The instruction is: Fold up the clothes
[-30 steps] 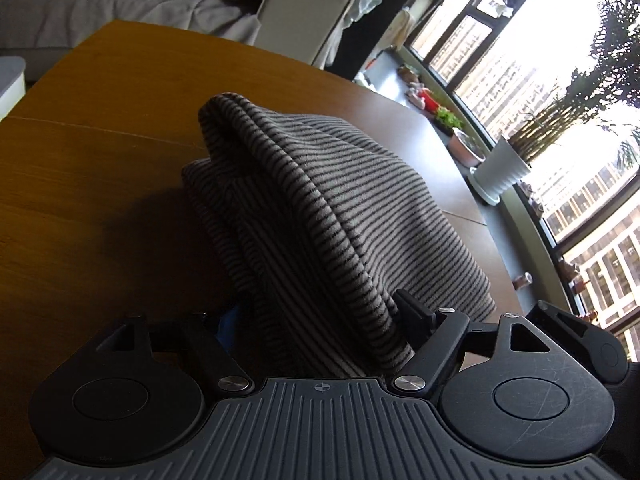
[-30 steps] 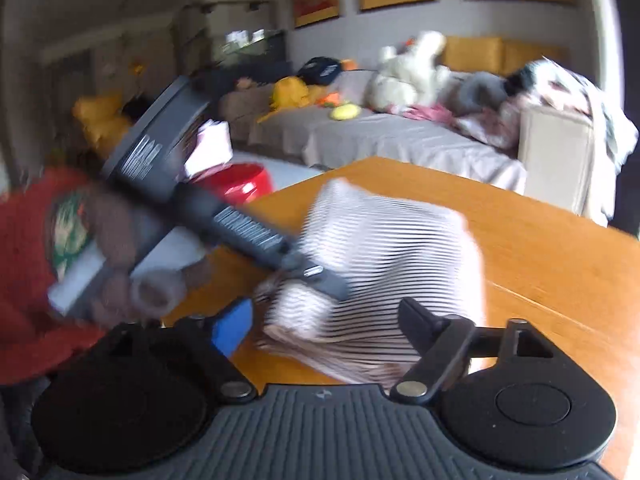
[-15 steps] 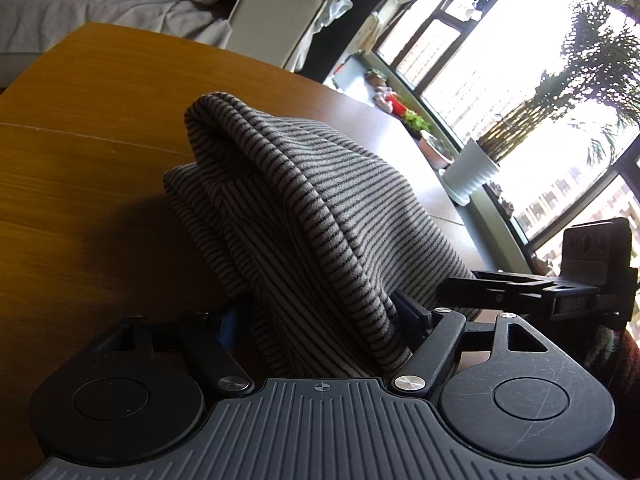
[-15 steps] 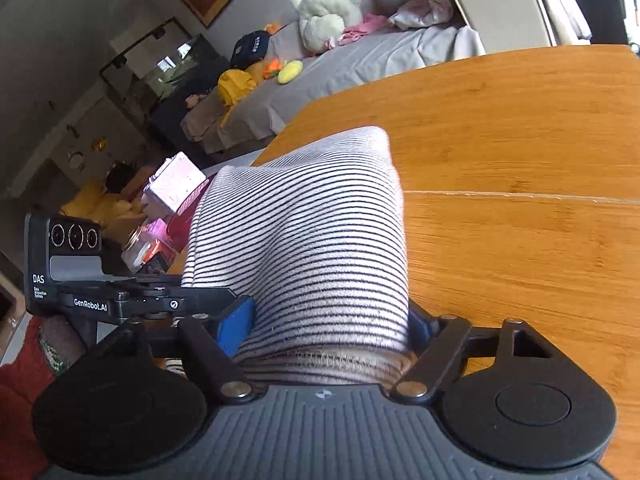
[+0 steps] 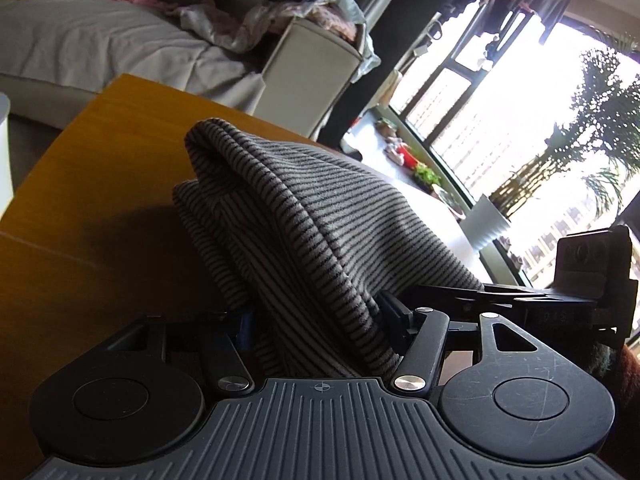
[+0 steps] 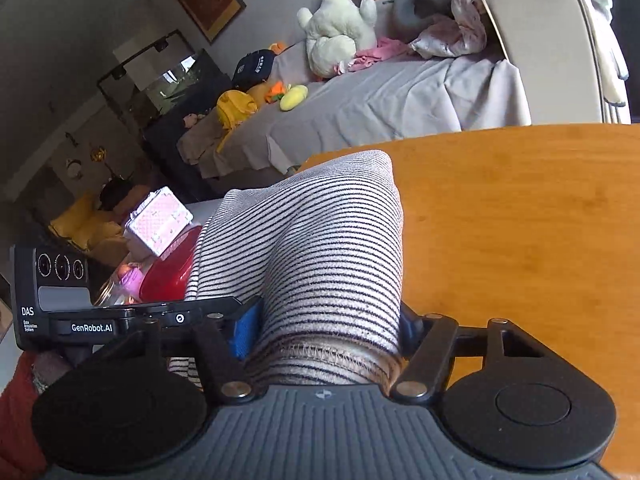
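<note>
A folded grey garment with thin black stripes (image 5: 304, 232) rests on the wooden table (image 5: 100, 248). My left gripper (image 5: 316, 320) is shut on its near edge, the cloth bunched between the jaws. In the right wrist view the same striped garment (image 6: 320, 248) rises in a hump from my right gripper (image 6: 326, 332), which is shut on its hemmed edge. The two grippers hold the garment side by side: the right one shows in the left wrist view (image 5: 560, 300), and the left one in the right wrist view (image 6: 80, 312). The fingertips are hidden by cloth.
Bare table (image 6: 520, 220) extends right of the garment. A grey sofa (image 6: 400, 96) with a white plush duck (image 6: 336, 24) and loose clothes stands beyond the table. A red container (image 6: 168, 280) and a pink box (image 6: 158, 226) lie off the table's left edge. A window and potted plant (image 5: 488, 228) are at right.
The right gripper came in from a blurred position and closed on the garment's edge beside the left one. The garment's near edge is now lifted a little in both grippers.
</note>
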Demonstrator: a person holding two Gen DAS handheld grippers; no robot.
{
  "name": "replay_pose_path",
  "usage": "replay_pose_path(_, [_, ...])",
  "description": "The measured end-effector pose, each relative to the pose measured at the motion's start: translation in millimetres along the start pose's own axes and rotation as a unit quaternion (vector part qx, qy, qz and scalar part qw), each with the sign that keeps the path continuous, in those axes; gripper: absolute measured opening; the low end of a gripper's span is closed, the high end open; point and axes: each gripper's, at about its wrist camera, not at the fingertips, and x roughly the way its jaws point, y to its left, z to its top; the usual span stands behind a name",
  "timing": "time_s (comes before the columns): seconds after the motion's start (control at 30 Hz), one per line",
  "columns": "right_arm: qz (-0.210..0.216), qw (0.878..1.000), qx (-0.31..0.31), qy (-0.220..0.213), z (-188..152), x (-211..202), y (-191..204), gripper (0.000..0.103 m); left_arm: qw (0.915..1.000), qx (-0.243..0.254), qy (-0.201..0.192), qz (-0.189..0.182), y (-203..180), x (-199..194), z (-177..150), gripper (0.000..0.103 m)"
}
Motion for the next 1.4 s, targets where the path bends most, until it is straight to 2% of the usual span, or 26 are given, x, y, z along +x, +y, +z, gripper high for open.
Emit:
replay_pose_path(0.13, [-0.014, 0.999, -0.029, -0.02, 20.4, 39.5, 6.7, 0.067, 0.9991, 0.011, -0.016, 0.037, 23.7, 1.5, 32.4, 0.064])
replay_pose_path(0.2, [-0.025, 0.999, -0.038, -0.03, 22.8, 43.8, 7.1, 0.067, 0.9963, 0.042, -0.027, 0.07, 20.1, -5.7, 44.7, 0.063])
replay_pose_path(0.27, [-0.03, 0.998, -0.044, -0.04, 20.9, 43.4, 4.9, 0.068, 0.9908, 0.083, -0.055, 0.092, 9.0, -20.2, 54.2, 0.061])
replay_pose_path(0.33, [-0.033, 0.997, -0.047, -0.045, 17.6, 41.2, 4.8, 0.068, 0.9859, 0.106, -0.088, 0.094, -1.6, -32.2, 63.9, 0.06])
replay_pose_path(0.4, [-0.043, 0.996, -0.058, -0.045, 15.8, 37.5, 9.8, 0.069, 0.9838, 0.114, -0.115, 0.075, -10.5, -37.4, 78.2, 0.06])
replay_pose_path(0.47, [-0.056, 0.995, -0.073, -0.042, 14.2, 32.5, 16.3, 0.075, 0.9848, 0.124, -0.105, 0.062, -11.7, -20.1, 94.7, 0.062])
replay_pose_path(0.53, [-0.072, 0.991, -0.102, -0.055, 14.4, 21.4, 25.2, 0.078, 0.9885, 0.111, -0.071, 0.074, -0.4, 10.3, 110.8, 0.062])
replay_pose_path(0.57, [-0.079, 0.988, -0.117, -0.062, 14.7, 15.5, 29.7, 0.078, 0.9903, 0.097, -0.052, 0.085, 9.3, 27.0, 117.5, 0.059])
replay_pose_path(0.63, [-0.096, 0.975, -0.176, -0.093, 17.2, 4.3, 47.3, 0.077, 0.9929, 0.076, -0.029, 0.087, 32.4, 52.6, 123.4, 0.063])
replay_pose_path(0.67, [-0.097, 0.97, -0.199, -0.105, 18.0, 1.3, 55.3, 0.071, 0.9936, 0.071, -0.025, 0.083, 39.9, 59.5, 124.5, 0.063])
replay_pose_path(0.77, [-0.054, 0.974, -0.207, -0.074, 20.0, 13.0, 73.2, 0.059, 0.995, 0.067, -0.025, 0.07, 47.4, 62.3, 123.4, 0.064])
replay_pose_path(0.87, [-0.072, 0.966, -0.244, -0.044, -4.2, 44.2, 87.5, 0.059, 0.9955, 0.068, -0.022, 0.062, 52.9, 66.9, 124.1, 0.065])
replay_pose_path(0.93, [-0.091, 0.959, -0.263, -0.054, -14.1, 49.0, 97.2, 0.059, 0.9965, 0.06, -0.022, 0.053, 58.6, 69.8, 126.6, 0.065])
replay_pose_path(1.03, [-0.091, 0.963, -0.249, -0.048, -11.7, 46.5, 97.5, 0.059, 0.9966, 0.059, -0.025, 0.051, 62.1, 73.1, 127.9, 0.065])
replay_pose_path(1.17, [-0.089, 0.961, -0.258, -0.041, -12.5, 38.3, 99.0, 0.059, 0.9958, 0.069, -0.024, 0.056, 57.4, 73.0, 129.4, 0.066])
replay_pose_path(1.23, [-0.078, 0.967, -0.237, -0.049, -7.8, 24.3, 94.1, 0.06, 0.9949, 0.07, -0.033, 0.064, 51.6, 63.2, 128.7, 0.066])
replay_pose_path(1.3, [-0.073, 0.973, -0.207, -0.07, -0.8, 4.9, 84.7, 0.072, 0.9938, 0.069, -0.046, 0.074, 44.7, 47.8, 126.4, 0.064])
replay_pose_path(1.33, [-0.074, 0.975, -0.19, -0.085, 3.1, -5.4, 78.6, 0.082, 0.9933, 0.066, -0.054, 0.078, 41.3, 35.6, 123.4, 0.065])
replay_pose_path(1.4, [-0.066, 0.983, -0.146, -0.084, 9.8, -13.2, 60.4, 0.084, 0.9924, 0.063, -0.059, 0.087, 35.2, 11.3, 112.8, 0.067])
